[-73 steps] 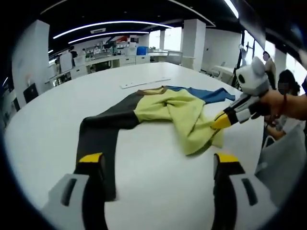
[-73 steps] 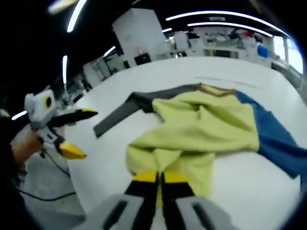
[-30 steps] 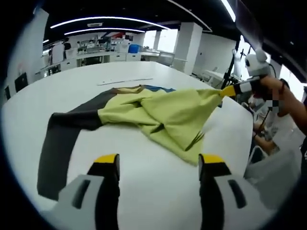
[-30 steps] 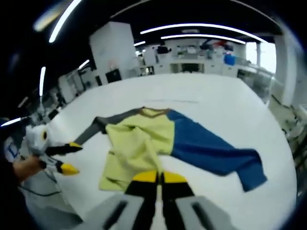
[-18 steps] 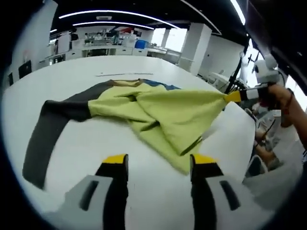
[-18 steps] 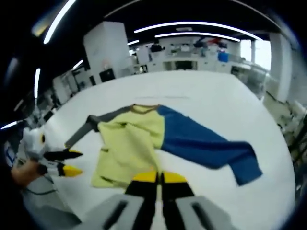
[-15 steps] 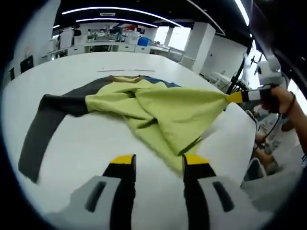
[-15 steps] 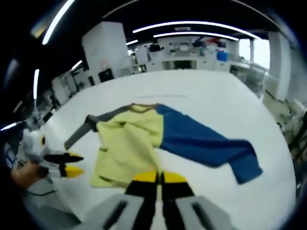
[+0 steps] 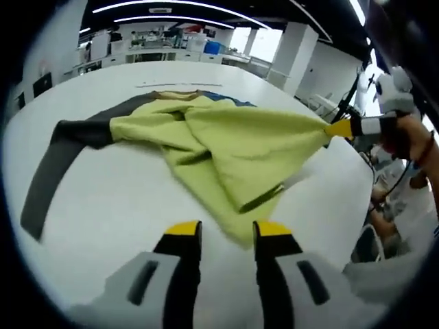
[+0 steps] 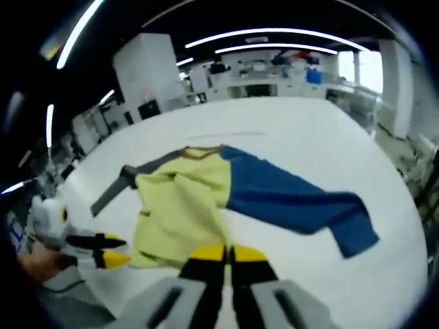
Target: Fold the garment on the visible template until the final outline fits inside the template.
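Gripping garment (image 10: 206,199) hem: right tongs (image 10: 221,255) | blue sleeve (image 10: 295,202) in right gripper view

A large white round-edged table (image 10: 309,137) is set in an open-plan room. Curved white ceiling light strips (image 10: 267,33) are seen overhead, white square pillars (image 9: 293,58) behind, and bright windows (image 10: 367,68) beyond.

Bright overhead strip lights (image 10: 274,31) lit the white table (image 9: 123,199) evenly; shadows were soft, and fisheye edges bent and blurred.
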A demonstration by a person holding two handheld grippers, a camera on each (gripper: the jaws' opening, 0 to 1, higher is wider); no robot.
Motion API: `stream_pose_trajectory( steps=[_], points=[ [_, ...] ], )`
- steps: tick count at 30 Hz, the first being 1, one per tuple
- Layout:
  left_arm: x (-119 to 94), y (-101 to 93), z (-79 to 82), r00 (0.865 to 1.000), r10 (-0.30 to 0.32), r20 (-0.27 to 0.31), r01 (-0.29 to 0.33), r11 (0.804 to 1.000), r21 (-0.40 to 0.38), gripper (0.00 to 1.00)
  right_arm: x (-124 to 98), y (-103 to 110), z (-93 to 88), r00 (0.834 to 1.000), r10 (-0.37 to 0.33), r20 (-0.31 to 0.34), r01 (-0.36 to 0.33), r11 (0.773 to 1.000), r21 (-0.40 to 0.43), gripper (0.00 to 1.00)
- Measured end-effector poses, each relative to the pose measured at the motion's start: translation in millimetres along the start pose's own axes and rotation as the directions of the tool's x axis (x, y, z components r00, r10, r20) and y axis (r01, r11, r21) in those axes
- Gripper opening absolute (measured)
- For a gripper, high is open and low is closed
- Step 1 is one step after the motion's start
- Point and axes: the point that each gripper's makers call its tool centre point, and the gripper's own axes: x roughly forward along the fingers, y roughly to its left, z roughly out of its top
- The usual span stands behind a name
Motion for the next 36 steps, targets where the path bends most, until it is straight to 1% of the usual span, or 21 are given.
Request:
stream_pose_trajectory(
  steps=[2, 4, 5, 7, 8, 9, 10, 12, 14, 16, 19, 21, 23, 25, 28, 31, 33, 36],
  points=[
    [3, -4.9, -2.7, 1.000, -0.008, -0.017, 0.008, 1.000, 0.018, 0.24, 1, -2, -1.5, 1.000, 0.001, -0.002, -0.001, 1.000, 0.005, 0.00],
    [5, -8.2, -5.1, 0.999, -0.001, -0.034, 0.002, 1.000, 0.026, 0.23, 2, -2, -2.5, 1.000, 0.001, -0.004, -0.001, 1.000, 0.006, 0.00],
    [6, -8.4, -3.5, 1.000, 0.006, -0.027, -0.005, 1.000, 0.028, 0.22, 2, -2, -2.9, 1.000, 0.002, -0.004, -0.002, 1.000, 0.007, 0.00],
    [6, -6.7, -5.6, 0.999, 0.027, -0.047, -0.026, 0.999, 0.019, 0.18, 1, -1, -3.1, 1.000, 0.004, -0.003, -0.004, 1.000, 0.011, 0.00],
    [6, -4.5, -6.8, 0.997, 0.048, -0.067, -0.046, 0.999, 0.025, 0.16, 1, -1, -3.3, 1.000, 0.004, -0.003, -0.004, 1.000, 0.012, 0.00],
    [7, -5.0, -5.3, 0.996, 0.048, -0.070, -0.045, 0.998, 0.036, 0.15, 2, -1, -3.5, 1.000, 0.005, -0.004, -0.005, 1.000, 0.012, 0.00],
    [8, -4.5, -5.3, 0.995, 0.057, -0.086, -0.054, 0.998, 0.039, 0.15, 1, -1, -3.9, 1.000, 0.005, -0.004, -0.005, 1.000, 0.013, 0.00],
    [8, -2.0, -5.1, 0.992, 0.072, -0.099, -0.070, 0.997, 0.026, 0.13, 2, -1, -4.5, 1.000, 0.004, -0.005, -0.004, 1.000, 0.015, 0.00],
    [8, -4.0, -6.0, 0.992, 0.067, -0.109, -0.065, 0.998, 0.025, 0.10, 2, 0, -5.4, 1.000, 0.004, -0.006, -0.004, 1.000, 0.017, 0.00],
    [9, -3.8, -7.4, 0.991, 0.059, -0.117, -0.056, 0.998, 0.029, 0.04, 3, 0, -6.1, 1.000, 0.005, -0.008, -0.005, 1.000, 0.017, 0.00],
    [10, -3.8, -8.7, 0.992, 0.046, -0.118, -0.045, 0.999, 0.011, 0.01, 3, -1, -6.8, 1.000, 0.008, -0.008, -0.008, 1.000, 0.022, 0.00],
    [8, -2.6, -8.5, 0.993, 0.023, -0.117, -0.025, 1.000, -0.011, 0.00, 1, 1, -6.7, 1.000, 0.013, -0.008, -0.012, 1.000, 0.024, 0.00],
    [3, 2.3, -6.0, 0.994, 0.014, -0.106, -0.018, 0.999, -0.044, 0.00, -1, 1, -5.4, 1.000, 0.019, -0.005, -0.019, 1.000, 0.023, 0.00],
    [-6, 10.4, -2.8, 0.996, 0.015, -0.090, -0.019, 0.999, -0.042, 0.00, -2, 0, -3.0, 1.000, 0.023, -0.001, -0.023, 1.000, 0.021, 0.00],
    [-18, 21.3, 1.3, 0.996, 0.022, -0.090, -0.026, 0.999, -0.037, 0.00, -4, 1, -0.2, 1.000, 0.026, 0.001, -0.026, 1.000, 0.017, 0.00],
    [-34, 28.1, 6.9, 0.997, 0.022, -0.069, -0.027, 0.997, -0.074, 0.00, -8, 3, 2.7, 0.999, 0.039, -0.003, -0.039, 0.999, 0.004, 0.00],
    [-42, 31.8, 8.3, 0.997, 0.024, -0.068, -0.029, 0.997, -0.075, 0.00, -10, 3, 6.7, 0.999, 0.053, 0.005, -0.053, 0.999, 0.012, 0.00],
    [-52, 39.2, 12.5, 0.998, 0.023, -0.055, -0.027, 0.997, -0.068, 0.00, -15, 3, 10.4, 0.998, 0.054, 0.012, -0.055, 0.998, 0.013, 0.00]
  ],
)
